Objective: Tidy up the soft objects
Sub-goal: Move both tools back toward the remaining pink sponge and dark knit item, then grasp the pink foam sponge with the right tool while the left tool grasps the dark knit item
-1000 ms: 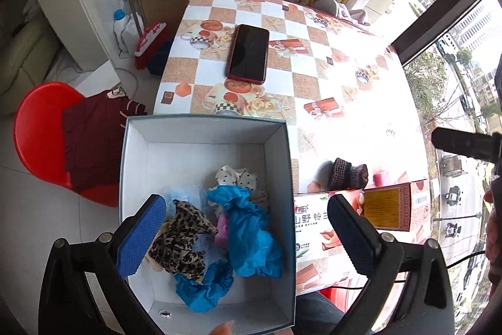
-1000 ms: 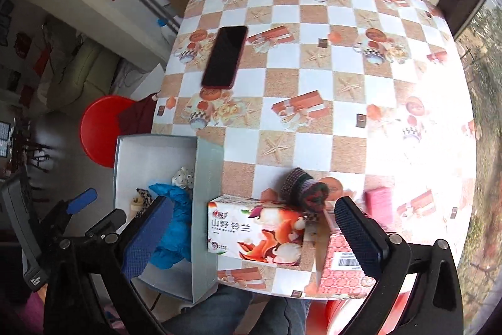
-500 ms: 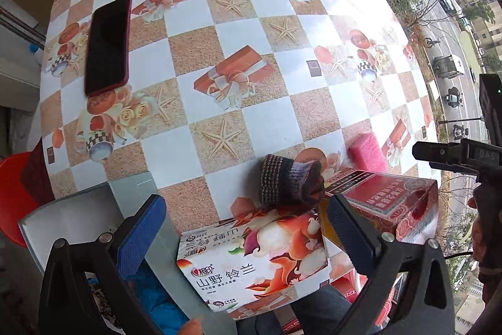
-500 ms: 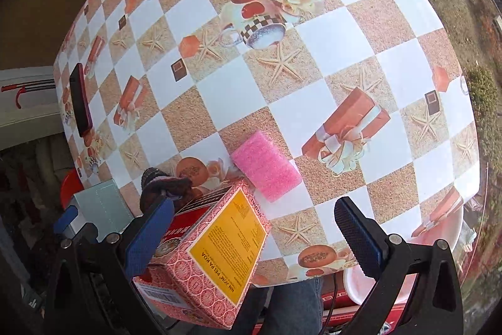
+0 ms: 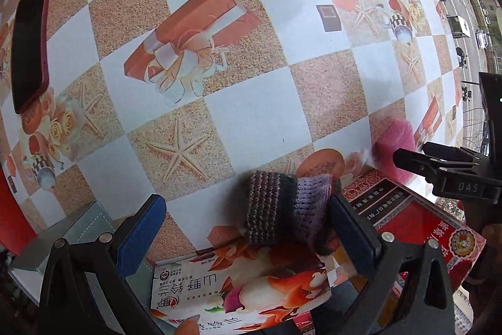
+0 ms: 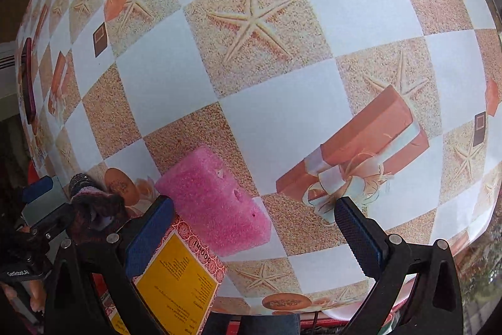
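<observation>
Now left claw [image 5: 248, 228] wide open, knit piece [image 5: 282, 209] between pads; right claw [image 6: 254, 228] open, pink sponge [image 6: 216, 200] inside.

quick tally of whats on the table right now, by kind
soft things: 2, the knitted piece and the pink sponge
cardboard boxes: 2, the flowery box and the red box
phones: 1, the phone
total: 5
</observation>
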A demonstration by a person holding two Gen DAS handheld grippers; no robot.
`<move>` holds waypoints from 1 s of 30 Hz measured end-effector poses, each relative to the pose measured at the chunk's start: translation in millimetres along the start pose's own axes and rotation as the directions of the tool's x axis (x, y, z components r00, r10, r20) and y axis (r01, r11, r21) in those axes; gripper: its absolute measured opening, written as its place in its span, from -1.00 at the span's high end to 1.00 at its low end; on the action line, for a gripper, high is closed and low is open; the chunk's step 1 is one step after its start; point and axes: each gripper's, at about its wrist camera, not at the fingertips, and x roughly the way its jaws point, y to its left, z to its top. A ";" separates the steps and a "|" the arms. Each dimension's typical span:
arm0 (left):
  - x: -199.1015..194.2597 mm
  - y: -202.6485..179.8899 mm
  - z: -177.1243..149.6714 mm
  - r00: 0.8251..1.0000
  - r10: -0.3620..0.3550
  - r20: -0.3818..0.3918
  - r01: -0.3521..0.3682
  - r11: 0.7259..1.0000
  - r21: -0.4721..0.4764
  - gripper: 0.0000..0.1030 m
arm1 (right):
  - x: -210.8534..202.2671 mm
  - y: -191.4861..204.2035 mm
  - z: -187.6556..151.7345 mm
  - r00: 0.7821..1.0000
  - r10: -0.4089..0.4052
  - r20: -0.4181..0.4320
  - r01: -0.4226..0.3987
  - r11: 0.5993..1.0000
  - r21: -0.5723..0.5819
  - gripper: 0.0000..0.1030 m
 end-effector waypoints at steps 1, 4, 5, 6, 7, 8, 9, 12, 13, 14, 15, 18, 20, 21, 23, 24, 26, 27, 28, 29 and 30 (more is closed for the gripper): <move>2.3 -0.4 2.3 1.000 0.007 -0.008 -0.007 1.000 0.000 -1.00 | -0.3 0.6 -0.1 1.000 -0.003 0.006 0.003 1.000 -0.003 -1.00; 4.3 -1.2 9.7 0.997 0.069 0.018 -0.069 0.998 -0.012 -1.00 | -2.1 5.8 0.0 0.999 -0.029 0.029 0.030 0.998 -0.053 -1.00; 2.3 -1.9 12.3 0.994 0.101 0.043 -0.100 0.995 -0.021 -1.00 | -3.3 5.9 -0.5 0.999 -0.037 0.038 0.039 0.997 -0.066 -1.00; -0.3 -2.7 15.0 0.988 0.136 0.072 -0.134 0.990 -0.031 -1.00 | -6.1 5.9 -0.7 0.997 -0.047 0.054 0.051 0.996 -0.070 -1.00; -2.9 -3.2 19.3 0.980 0.176 0.094 -0.173 0.984 -0.037 -1.00 | -9.3 3.0 -0.7 0.996 -0.061 0.071 0.066 0.995 -0.068 -1.00; -4.6 -3.7 23.4 0.970 0.218 0.112 -0.215 0.976 -0.039 -1.00 | -12.6 -1.5 -0.5 0.993 -0.076 0.087 0.081 0.995 -0.062 -1.00; -6.7 -3.2 27.4 0.957 0.261 0.129 -0.258 0.965 -0.039 -1.00 | -16.9 -7.8 0.5 0.990 -0.093 0.104 0.099 0.994 -0.051 -1.00; -24.7 4.5 31.7 0.926 0.329 0.186 -0.322 0.944 -0.068 -1.00 | -35.6 -32.3 2.6 0.967 -0.194 0.165 0.195 0.981 0.009 -1.00; -33.3 7.9 29.8 0.932 0.301 0.201 -0.293 0.953 -0.073 -1.00 | -42.5 -40.0 2.0 0.957 -0.224 0.185 0.222 0.975 0.028 -1.00; -41.7 12.7 26.7 0.942 0.265 0.207 -0.257 0.964 -0.067 -1.00 | -49.0 -46.3 0.5 0.955 -0.216 0.204 0.213 0.976 0.037 -1.00; -47.5 14.4 23.1 0.952 0.227 0.205 -0.221 0.974 -0.054 -1.00 | -54.2 -50.7 -1.5 0.959 -0.178 0.219 0.175 0.984 0.035 -1.00; -54.4 13.8 7.8 0.973 0.137 0.186 -0.141 0.990 0.008 -1.00 | -59.1 -47.7 -9.7 0.968 -0.092 0.234 0.098 0.995 -0.013 -1.00; -48.4 8.8 -5.0 0.979 0.136 0.155 -0.147 0.987 0.059 -1.00 | -55.2 -38.1 -14.4 0.967 -0.089 0.238 0.107 0.992 -0.066 -1.00; -44.1 7.9 -10.0 0.981 0.138 0.139 -0.149 0.986 0.070 -1.00 | -51.8 -33.8 -16.0 0.967 -0.095 0.235 0.118 0.989 -0.087 -1.00; -35.4 6.4 -18.1 0.989 0.099 0.106 -0.105 0.993 0.053 -1.00 | -44.8 -26.6 -18.5 0.968 -0.102 0.229 0.131 0.985 -0.115 -1.00; -33.0 8.0 -19.4 0.993 0.068 0.094 -0.071 0.997 0.030 -1.00 | -41.8 -24.9 -18.9 0.969 -0.099 0.227 0.130 0.984 -0.123 -1.00; -29.7 10.3 -18.9 0.997 0.010 0.082 -0.008 1.000 -0.021 -1.00 | -35.7 -23.0 -19.8 0.971 -0.097 0.219 0.127 0.983 -0.129 -1.00; -28.1 9.9 -17.7 0.997 -0.011 0.080 0.014 0.999 -0.038 -1.00 | -32.0 -21.9 -19.4 0.972 -0.098 0.214 0.128 0.983 -0.134 -1.00; -26.6 8.9 -16.4 0.997 -0.021 0.078 0.025 0.999 -0.045 -1.00 | -27.8 -19.0 -19.8 0.972 -0.104 0.210 0.136 0.981 -0.140 -1.00; -23.5 5.0 -13.9 0.997 -0.023 0.072 0.026 0.999 -0.044 -1.00 | -22.6 -14.0 -21.4 0.972 -0.116 0.205 0.148 0.978 -0.146 -1.00; -19.6 1.0 -14.1 0.998 -0.019 0.060 0.021 0.999 -0.036 -1.00 | -18.9 -13.0 -21.4 0.971 -0.129 0.203 0.161 0.975 -0.152 -1.00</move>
